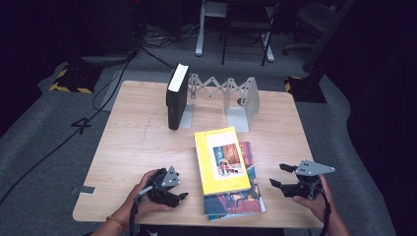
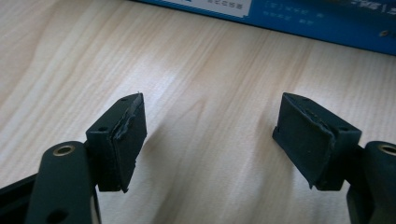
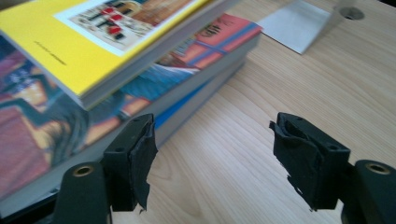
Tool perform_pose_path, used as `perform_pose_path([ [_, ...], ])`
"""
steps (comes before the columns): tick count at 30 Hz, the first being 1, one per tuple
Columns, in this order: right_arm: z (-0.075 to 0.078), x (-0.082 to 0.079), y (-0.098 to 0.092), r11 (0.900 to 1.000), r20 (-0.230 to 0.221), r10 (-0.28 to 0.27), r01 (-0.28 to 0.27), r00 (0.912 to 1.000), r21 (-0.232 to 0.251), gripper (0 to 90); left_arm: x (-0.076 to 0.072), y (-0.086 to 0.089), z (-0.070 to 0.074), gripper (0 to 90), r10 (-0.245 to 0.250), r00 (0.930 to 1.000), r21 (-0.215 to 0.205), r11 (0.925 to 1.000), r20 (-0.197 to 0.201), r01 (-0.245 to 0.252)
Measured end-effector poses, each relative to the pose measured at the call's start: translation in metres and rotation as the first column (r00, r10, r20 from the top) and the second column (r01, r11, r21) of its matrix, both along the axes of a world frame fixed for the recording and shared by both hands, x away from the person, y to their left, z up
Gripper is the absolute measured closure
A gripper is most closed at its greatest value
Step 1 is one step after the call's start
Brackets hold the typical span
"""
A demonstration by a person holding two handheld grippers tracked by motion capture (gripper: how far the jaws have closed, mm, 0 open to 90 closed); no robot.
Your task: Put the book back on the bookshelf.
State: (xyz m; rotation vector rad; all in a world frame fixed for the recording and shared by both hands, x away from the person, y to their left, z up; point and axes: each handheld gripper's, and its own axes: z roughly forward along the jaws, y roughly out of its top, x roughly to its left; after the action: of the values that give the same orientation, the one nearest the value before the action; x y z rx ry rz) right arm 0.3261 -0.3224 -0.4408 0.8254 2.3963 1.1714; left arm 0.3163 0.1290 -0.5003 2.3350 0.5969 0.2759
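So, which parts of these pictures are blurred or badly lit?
High view: table lit, room around it dark. Left gripper view: soft glare on the wood, blue book blurred. Right gripper view: fingers sharp, yellow book slightly soft.

your left tongs (image 1: 181,195) and right tongs (image 1: 280,175) are black, each topped with a grey three-cornered plate. worn black pads (image 2: 131,140) line the jaws beside brass-ringed holes. a beaded band (image 1: 116,221) circles your left wrist.

yellow book (image 1: 221,160) lies stacked between both open tongs.
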Motion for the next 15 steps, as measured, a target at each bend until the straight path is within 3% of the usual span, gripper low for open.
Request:
perform_pose_path([
  [6,0.008,-0.008,0.026,0.996,-0.004,0.087,-0.087,0.9962,-0.037,31.4,-0.001,0.0,-0.004,22.5,-0.004,0.9996,-0.041,0.9992,-0.026,0.003],
  [11,0.01,-0.009,0.041,0.99,-0.019,0.122,-0.123,0.9924,-0.069,32.7,0.003,-0.002,-0.004,19.0,0.005,0.9997,-0.03,0.9995,-0.025,-0.005],
  [15,0.011,-0.003,0.048,0.986,-0.039,0.141,-0.144,0.9892,-0.083,36.2,0.014,-0.003,-0.001,23.8,0.05,0.9987,-0.023,0.9985,0.008,-0.05],
])
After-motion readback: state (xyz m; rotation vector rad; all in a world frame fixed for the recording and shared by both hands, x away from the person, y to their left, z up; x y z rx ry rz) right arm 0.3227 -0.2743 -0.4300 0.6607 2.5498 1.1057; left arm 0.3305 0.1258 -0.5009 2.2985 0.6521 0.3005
